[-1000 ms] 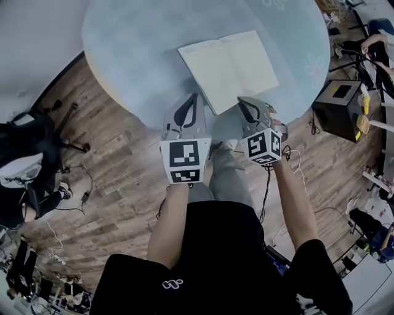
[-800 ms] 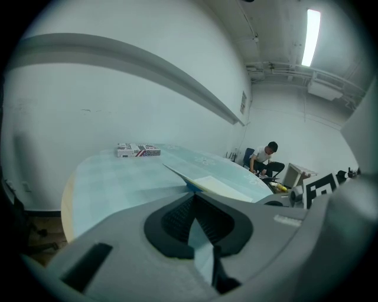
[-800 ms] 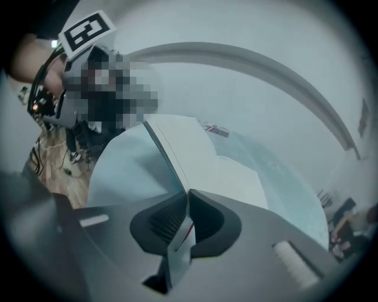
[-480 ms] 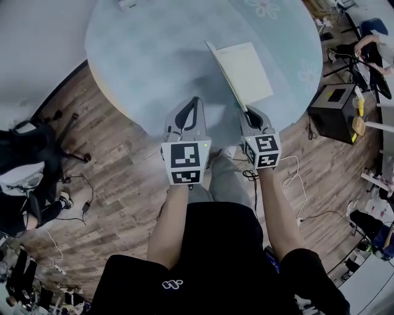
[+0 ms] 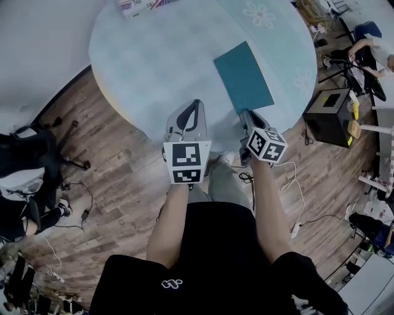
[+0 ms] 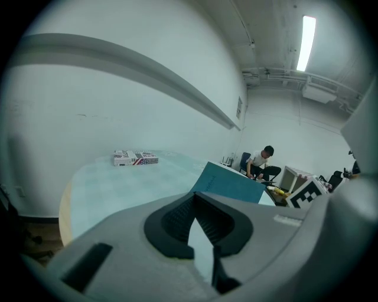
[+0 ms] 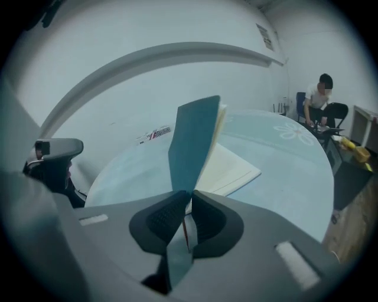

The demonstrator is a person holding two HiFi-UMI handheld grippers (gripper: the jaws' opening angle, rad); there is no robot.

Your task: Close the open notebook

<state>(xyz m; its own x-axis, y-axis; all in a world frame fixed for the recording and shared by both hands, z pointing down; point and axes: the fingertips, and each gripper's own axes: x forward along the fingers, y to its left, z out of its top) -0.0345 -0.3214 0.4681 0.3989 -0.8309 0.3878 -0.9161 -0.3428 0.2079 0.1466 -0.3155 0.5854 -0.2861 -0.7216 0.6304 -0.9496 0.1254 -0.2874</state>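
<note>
A large room with a wooden floor point(image 5: 123, 184) holds a round pale-blue table point(image 5: 154, 55). The notebook point(image 5: 243, 77) lies on it near the edge, at 1 o'clock from the right gripper point(image 5: 246, 114).

The closing looks about half done. The teal cover point(image 7: 192, 147) is lifted over the white pages point(image 7: 230, 171), which are still uncovered, so it must yet go down flat.

The right gripper pinches the cover's near edge. Its jaws have just opened a little, but the cover is between the pads. The left gripper point(image 5: 194, 106) hangs at 9 o'clock from the right one, its jaws pressed together on nothing.

A black cabinet point(image 5: 329, 117) stands at 3 o'clock from the table and an office chair point(image 5: 31, 160) at 9 o'clock. A person point(image 5: 369, 46) sits at 2 o'clock. A printed box point(image 5: 138, 6) lies at 12 o'clock. None of them blocks the cover.
</note>
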